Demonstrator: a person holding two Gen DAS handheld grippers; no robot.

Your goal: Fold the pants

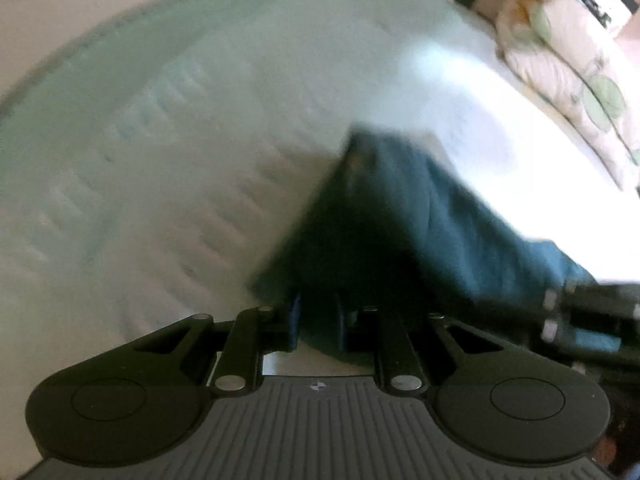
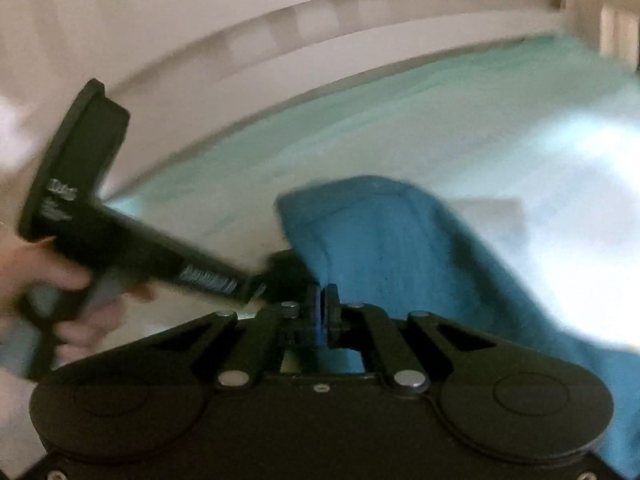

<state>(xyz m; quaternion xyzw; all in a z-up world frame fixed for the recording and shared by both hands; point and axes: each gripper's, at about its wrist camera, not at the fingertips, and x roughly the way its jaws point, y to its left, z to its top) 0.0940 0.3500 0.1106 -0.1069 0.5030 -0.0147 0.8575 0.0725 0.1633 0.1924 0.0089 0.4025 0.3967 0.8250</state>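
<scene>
Both my grippers clamp the teal pants (image 2: 384, 240) over the green sheet (image 1: 160, 140)
Left gripper (image 1: 318, 320) pinches cloth; right gripper (image 2: 322, 312) squeezed tight on an edge — frames blurred

Bed (image 1: 160, 160) with pale green sheet, blue pants (image 2: 380, 240) partly lifted off it, patterned pillows (image 1: 568, 60) at its edge

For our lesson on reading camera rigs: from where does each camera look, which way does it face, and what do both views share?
Left wrist: sits on the left hand-held gripper, looking down along its fingers, which pinch the blue pants on the green sheet; the right hand-held gripper shows at the right edge.
Right wrist: sits on the right hand-held gripper, shut on the pants, facing the bed rail; a hand holds the left hand-held gripper.
Shared: pants, sheet, each other's gripper.
</scene>
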